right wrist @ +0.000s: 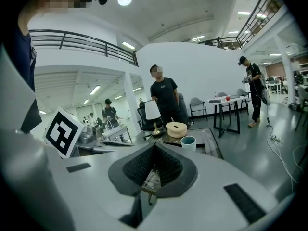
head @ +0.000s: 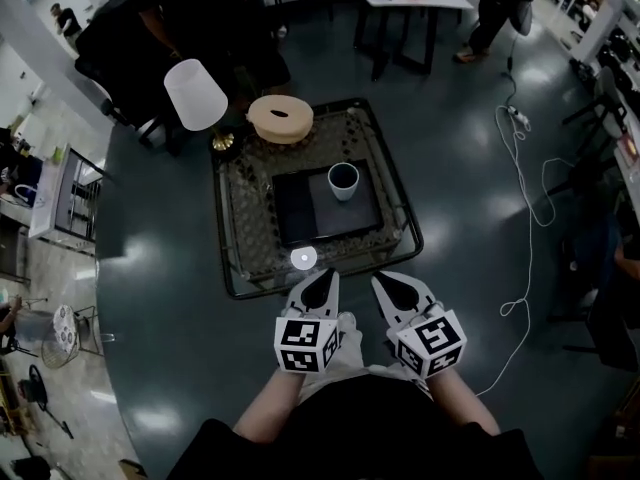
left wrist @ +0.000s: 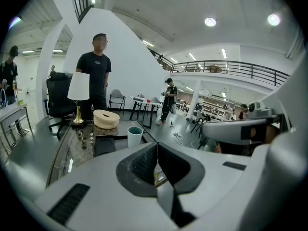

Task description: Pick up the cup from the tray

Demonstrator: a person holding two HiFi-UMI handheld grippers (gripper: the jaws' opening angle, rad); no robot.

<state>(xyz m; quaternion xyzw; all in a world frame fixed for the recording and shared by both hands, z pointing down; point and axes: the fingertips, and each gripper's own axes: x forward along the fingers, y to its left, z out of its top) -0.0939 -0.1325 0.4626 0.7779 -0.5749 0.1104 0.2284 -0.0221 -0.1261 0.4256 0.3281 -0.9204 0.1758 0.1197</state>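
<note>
A white cup (head: 343,180) with a dark inside stands upright on the right part of a black tray (head: 300,208), on a low glass-topped table (head: 398,190). Both grippers hover side by side at the table's near edge, well short of the cup. My left gripper (head: 326,277) is shut with nothing between its pads. My right gripper (head: 384,282) is also shut and empty. In the left gripper view the cup (left wrist: 134,136) shows above the closed tips (left wrist: 156,147). The right gripper view has the cup (right wrist: 188,142) just right of its closed tips (right wrist: 154,147).
On the table's far edge stand a lamp (head: 196,94) with a white shade and a round beige holder (head: 280,119). A person (left wrist: 94,76) stands behind the table. A white cable (head: 522,218) snakes over the floor at the right. A metal rack (head: 65,193) is at the left.
</note>
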